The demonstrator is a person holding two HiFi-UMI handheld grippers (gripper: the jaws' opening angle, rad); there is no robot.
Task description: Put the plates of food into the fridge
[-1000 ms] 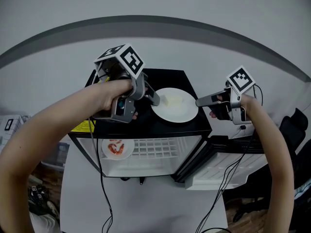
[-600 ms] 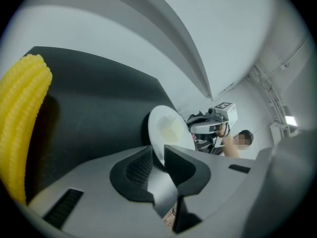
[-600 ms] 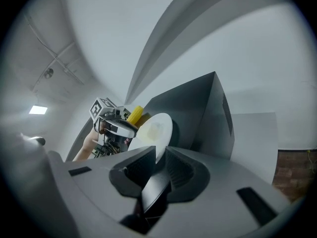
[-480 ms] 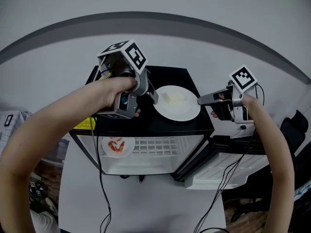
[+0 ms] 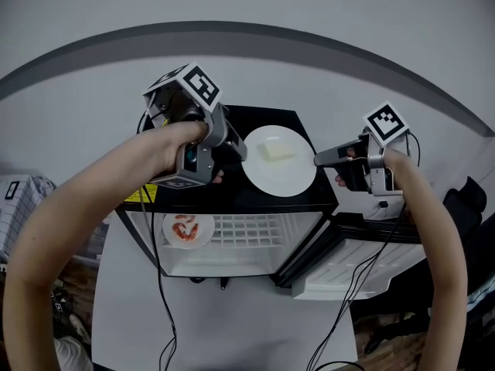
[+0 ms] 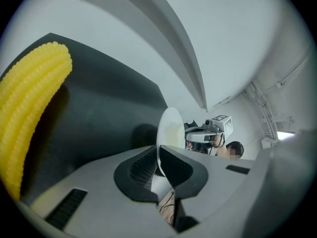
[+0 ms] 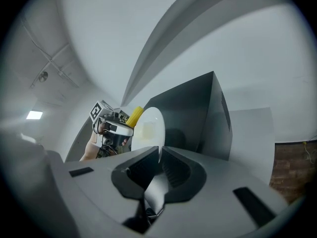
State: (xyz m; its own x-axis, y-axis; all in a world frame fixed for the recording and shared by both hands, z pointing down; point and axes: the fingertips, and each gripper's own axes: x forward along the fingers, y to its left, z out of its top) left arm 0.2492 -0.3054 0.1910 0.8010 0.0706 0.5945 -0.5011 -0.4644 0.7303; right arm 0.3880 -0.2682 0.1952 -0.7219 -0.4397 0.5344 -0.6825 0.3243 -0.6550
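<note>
White plate (image 5: pixel 280 170) with pale food (image 5: pixel 277 151), over black fridge top (image 5: pixel 255 199), left rim clamped by left gripper (image 5: pixel 241 151), right rim by right gripper (image 5: pixel 317 161), both jaws just closed further onto it, shrimp plate (image 5: pixel 188 230) shelved inside.

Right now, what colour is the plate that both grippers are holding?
White, a plain plate; clearest in the head view.

White plate (image 5: pixel 278 163) gleaming smooth and glossy, looking ceramic. Top of fridge (image 5: pixel 255 198) showing smooth black, dull sheen. Yellow corn cob (image 6: pixel 29 113) looking like bumpy plastic. Matt grey plastic covering left tool (image 6: pixel 157 151); pads (image 6: pixel 141 167) showing black, ribbed.
</note>
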